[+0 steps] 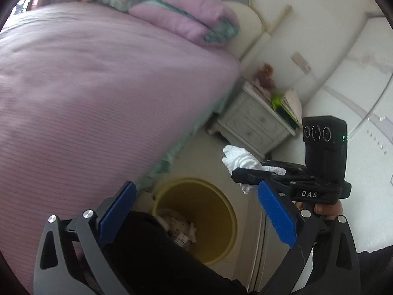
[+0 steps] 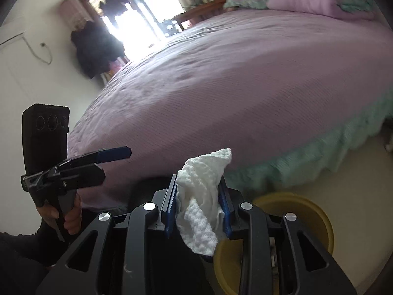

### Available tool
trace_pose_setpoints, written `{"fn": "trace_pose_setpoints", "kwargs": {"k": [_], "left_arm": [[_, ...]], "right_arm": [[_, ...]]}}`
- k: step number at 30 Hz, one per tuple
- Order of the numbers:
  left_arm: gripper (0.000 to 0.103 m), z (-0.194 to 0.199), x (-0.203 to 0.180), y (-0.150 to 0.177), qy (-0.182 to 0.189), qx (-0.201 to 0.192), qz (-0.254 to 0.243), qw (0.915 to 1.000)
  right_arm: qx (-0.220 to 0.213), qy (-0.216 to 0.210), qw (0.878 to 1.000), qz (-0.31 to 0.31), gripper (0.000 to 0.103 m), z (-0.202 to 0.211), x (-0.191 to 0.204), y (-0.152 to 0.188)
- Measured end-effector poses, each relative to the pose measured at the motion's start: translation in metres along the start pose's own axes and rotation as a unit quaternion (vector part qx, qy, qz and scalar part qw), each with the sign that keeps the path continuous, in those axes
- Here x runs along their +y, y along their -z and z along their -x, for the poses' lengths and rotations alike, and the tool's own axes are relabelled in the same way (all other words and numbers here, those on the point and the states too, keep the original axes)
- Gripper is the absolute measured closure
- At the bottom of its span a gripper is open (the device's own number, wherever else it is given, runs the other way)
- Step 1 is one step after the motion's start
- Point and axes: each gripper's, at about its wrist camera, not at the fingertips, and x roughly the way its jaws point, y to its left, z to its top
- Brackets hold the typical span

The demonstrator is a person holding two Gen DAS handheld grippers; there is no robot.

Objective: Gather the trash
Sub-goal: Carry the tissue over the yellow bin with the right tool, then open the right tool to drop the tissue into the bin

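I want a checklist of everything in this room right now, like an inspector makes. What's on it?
Surface: pale floor beside the bed; no table seen.
Job's things: white crumpled tissue pinched in the right tongs; yellow trash bin on the floor, with paper scraps already inside.
Clutter: books and a soft toy on the white nightstand.
Grippers: right tongs shut on the tissue, near the bin's rim; left tongs open and empty, above the bin.
Cables: a thin wire on the wall.
Surroundings: bed with purple cover and green frill, purple pillows, bright doorway, dark clothes hanging beside it.
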Motion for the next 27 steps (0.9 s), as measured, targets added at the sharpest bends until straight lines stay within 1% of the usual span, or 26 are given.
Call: {"fn": "trace_pose_setpoints", "kwargs": {"k": [3,5,9,11,14,17,19,20,21,22,23,24,27], "left_arm": [[0.004,-0.031,-0.016,0.011,0.008,0.031,-0.001,0.9995],[0.004,-0.052,-0.025,0.018,0.029,0.054,0.006,0.9981],[0.004,-0.078,-0.036,0.032,0.034,0.076,0.010,0.9965],[0.004,-0.090,-0.038,0.036,0.032,0.090,0.014,0.9953],[0.004,-0.100,-0.041,0.042,0.025,0.103,0.011,0.9944],[0.004,-0.110,-0.045,0.043,0.020,0.112,0.001,0.9936],[0.004,-0.115,-0.048,0.045,0.018,0.117,-0.003,0.9930],[0.004,-0.118,-0.049,0.046,0.018,0.119,-0.005,0.9927],[0.004,-0.119,-0.049,0.046,0.018,0.122,-0.007,0.9923],[0.004,-0.122,-0.049,0.046,0.018,0.126,-0.008,0.9919],[0.004,-0.124,-0.049,0.046,0.017,0.129,-0.010,0.9914],[0.004,-0.124,-0.048,0.048,0.017,0.131,-0.012,0.9912],[0.004,-0.130,-0.048,0.050,0.014,0.138,-0.014,0.9903]], "right_arm": [[-0.004,0.009,0.999,-0.041,0.073,0.011,-0.020,0.023],[0.000,0.020,0.997,-0.075,0.073,0.014,-0.038,0.043],[0.007,0.016,0.990,-0.139,0.073,0.011,-0.072,0.078],[0.018,0.024,0.987,-0.155,0.073,0.006,-0.084,0.092],[0.032,0.030,0.985,-0.167,0.073,0.001,-0.096,0.104],[0.039,0.031,0.984,-0.172,0.069,0.002,-0.105,0.115],[0.045,0.035,0.984,-0.172,0.063,0.000,-0.109,0.119],[0.049,0.040,0.983,-0.170,0.049,-0.003,-0.110,0.121],[0.050,0.051,0.983,-0.169,0.042,-0.004,-0.109,0.120],[0.053,0.060,0.982,-0.169,0.039,-0.005,-0.111,0.121],[0.059,0.064,0.981,-0.173,0.030,-0.006,-0.113,0.122],[0.061,0.066,0.980,-0.176,0.027,-0.007,-0.114,0.124],[0.064,0.067,0.980,-0.177,0.028,-0.009,-0.117,0.127]]}}
